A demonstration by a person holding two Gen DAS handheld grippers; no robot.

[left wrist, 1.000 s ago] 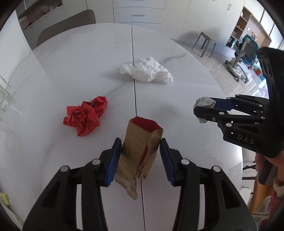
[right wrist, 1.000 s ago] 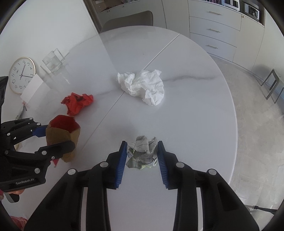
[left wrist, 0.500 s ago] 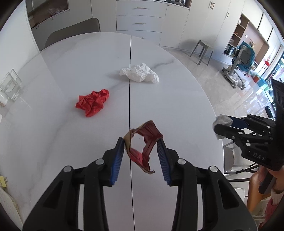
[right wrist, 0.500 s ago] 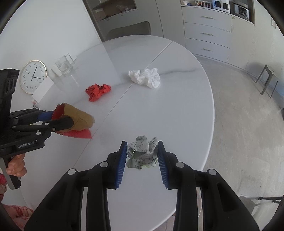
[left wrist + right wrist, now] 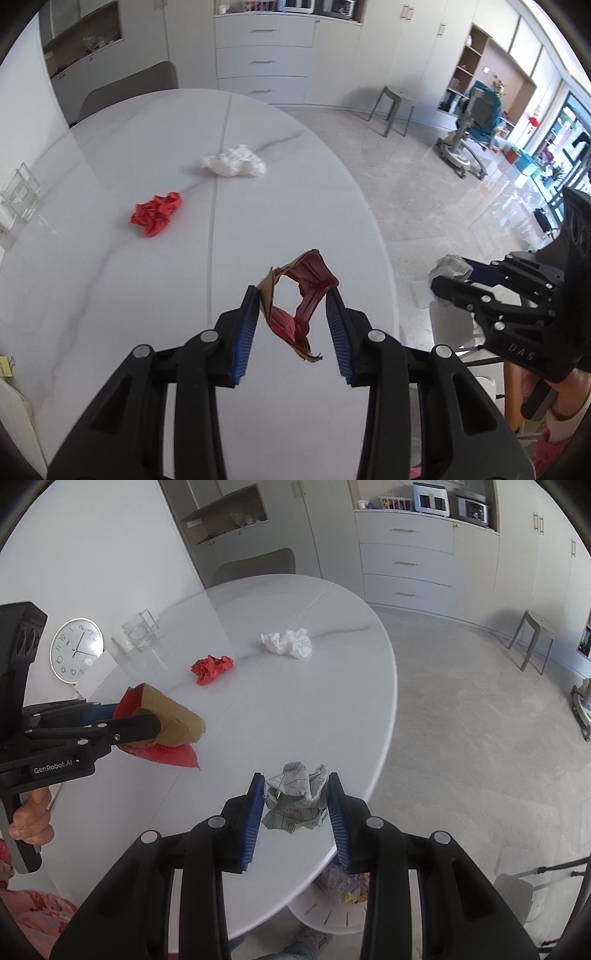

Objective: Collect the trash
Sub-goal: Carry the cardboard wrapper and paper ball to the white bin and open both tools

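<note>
My left gripper (image 5: 291,291) is shut on a crushed brown paper carton with a red lining (image 5: 314,269), held in the air above the near end of the white oval table (image 5: 110,277). In the right wrist view that carton (image 5: 173,720) juts from the left gripper (image 5: 147,723) at the left. A crumpled grey printed paper wad (image 5: 295,794) is held in my right gripper (image 5: 295,779), which is shut on it over the table's near edge. Farther out, a red crumpled paper (image 5: 157,214) and a white crumpled paper (image 5: 234,166) lie on the table.
A clear glass container (image 5: 20,192) stands at the table's left edge, with a round clock (image 5: 77,650) leaning on the wall beside it. A grey chair (image 5: 129,88) stands at the far end, a stool (image 5: 395,105) on the floor to the right. Colourful wrappers (image 5: 343,886) show below the table's near edge.
Both grippers have risen and drawn back toward the near end of the table. The carton has left the tabletop and been squeezed flatter between the left pads. The right grip is unchanged.
</note>
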